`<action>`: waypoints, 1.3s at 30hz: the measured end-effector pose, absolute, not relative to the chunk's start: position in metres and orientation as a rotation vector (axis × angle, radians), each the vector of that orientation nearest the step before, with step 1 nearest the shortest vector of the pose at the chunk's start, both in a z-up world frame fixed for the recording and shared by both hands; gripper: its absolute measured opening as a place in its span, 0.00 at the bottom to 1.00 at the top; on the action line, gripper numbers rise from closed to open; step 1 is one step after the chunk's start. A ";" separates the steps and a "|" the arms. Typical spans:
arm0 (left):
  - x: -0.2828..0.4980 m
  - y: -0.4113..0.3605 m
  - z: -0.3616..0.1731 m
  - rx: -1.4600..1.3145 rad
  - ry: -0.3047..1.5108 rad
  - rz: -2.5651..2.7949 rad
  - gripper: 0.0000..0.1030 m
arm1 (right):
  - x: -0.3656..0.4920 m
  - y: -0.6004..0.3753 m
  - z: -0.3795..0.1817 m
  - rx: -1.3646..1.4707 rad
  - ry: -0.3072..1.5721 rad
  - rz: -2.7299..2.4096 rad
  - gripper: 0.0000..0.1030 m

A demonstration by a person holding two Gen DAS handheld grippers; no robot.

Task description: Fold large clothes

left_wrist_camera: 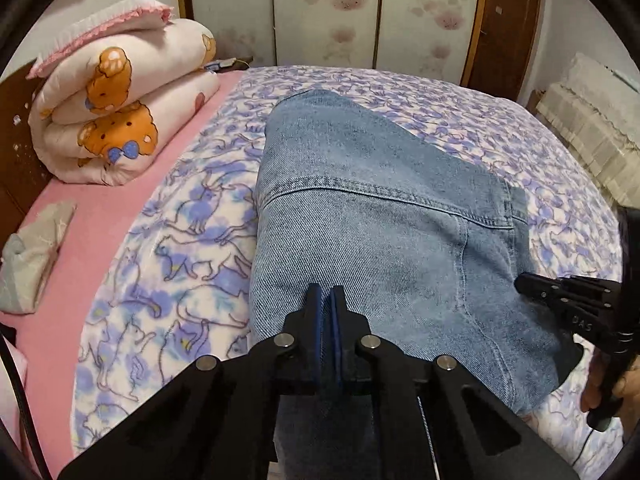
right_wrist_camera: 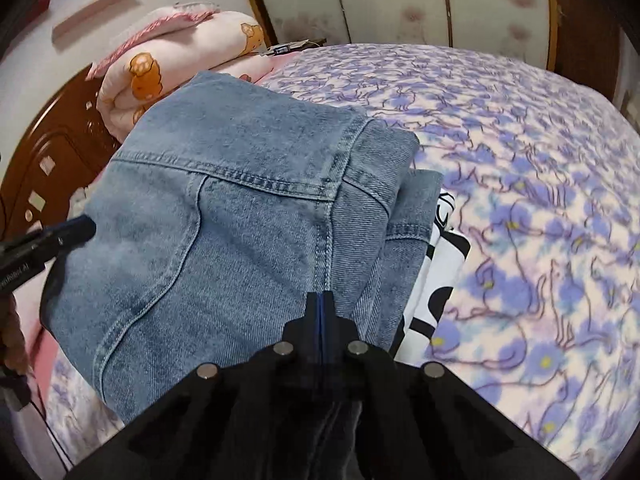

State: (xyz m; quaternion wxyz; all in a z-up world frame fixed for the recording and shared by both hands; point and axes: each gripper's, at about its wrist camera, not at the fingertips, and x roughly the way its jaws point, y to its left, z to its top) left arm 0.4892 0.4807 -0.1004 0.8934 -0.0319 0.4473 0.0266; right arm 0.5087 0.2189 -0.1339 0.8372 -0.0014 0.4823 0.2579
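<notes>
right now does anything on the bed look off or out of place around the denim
One thing: a black-and-white printed garment pokes out from under the right edge of the folded denim garment, so the stack isn't clean there. Otherwise nothing is spilled or damaged; the left gripper and right gripper are both shut on the denim.

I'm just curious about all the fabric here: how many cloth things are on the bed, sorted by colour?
Blue denim garment: 1
Black-and-white garment beneath it: 1
Pink bear-print quilt: 1
Grey cloth: 1
Purple cat-print blanket: 1
Total: 5
</notes>
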 end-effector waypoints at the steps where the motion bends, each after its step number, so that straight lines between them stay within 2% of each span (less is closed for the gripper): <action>1: 0.489 0.480 -0.100 -0.066 0.923 0.065 0.04 | 0.509 0.220 -0.132 -0.006 1.021 0.538 0.00; 5: 0.484 0.477 -0.091 -0.104 0.912 0.085 0.05 | 0.506 0.217 -0.125 0.014 1.039 0.529 0.00; 6: 0.483 0.476 -0.088 -0.111 0.913 0.087 0.09 | 0.505 0.216 -0.123 0.024 1.046 0.532 0.03; 8: 0.477 0.470 -0.079 -0.123 0.910 0.104 0.24 | 0.497 0.207 -0.111 0.061 1.056 0.529 0.03; 10: 0.468 0.464 -0.069 -0.133 0.896 0.127 0.68 | 0.488 0.195 -0.099 0.102 1.066 0.538 0.04; 12: 0.456 0.458 -0.057 -0.158 0.865 0.150 0.82 | 0.479 0.185 -0.089 0.129 1.074 0.539 0.05; 14: 0.441 0.447 -0.043 -0.205 0.846 0.117 0.82 | 0.465 0.170 -0.076 0.153 1.077 0.543 0.08; 15: 0.436 0.443 -0.039 -0.218 0.850 0.105 0.82 | 0.459 0.163 -0.070 0.165 1.081 0.545 0.12; 17: 0.422 0.428 -0.029 -0.244 0.870 0.085 0.82 | 0.446 0.151 -0.059 0.191 1.089 0.551 0.24; 18: 0.415 0.421 -0.025 -0.251 0.874 0.076 0.82 | 0.439 0.145 -0.054 0.198 1.088 0.552 0.34; 19: 0.409 0.414 -0.021 -0.255 0.875 0.069 0.82 | 0.432 0.139 -0.049 0.202 1.084 0.554 0.38; 33: 0.299 0.279 0.006 -0.216 0.833 0.046 0.83 | 0.329 0.042 -0.009 0.216 1.001 0.600 0.42; 39: 0.229 0.228 0.027 -0.170 0.798 0.043 0.88 | 0.267 -0.002 0.015 0.212 0.941 0.590 0.42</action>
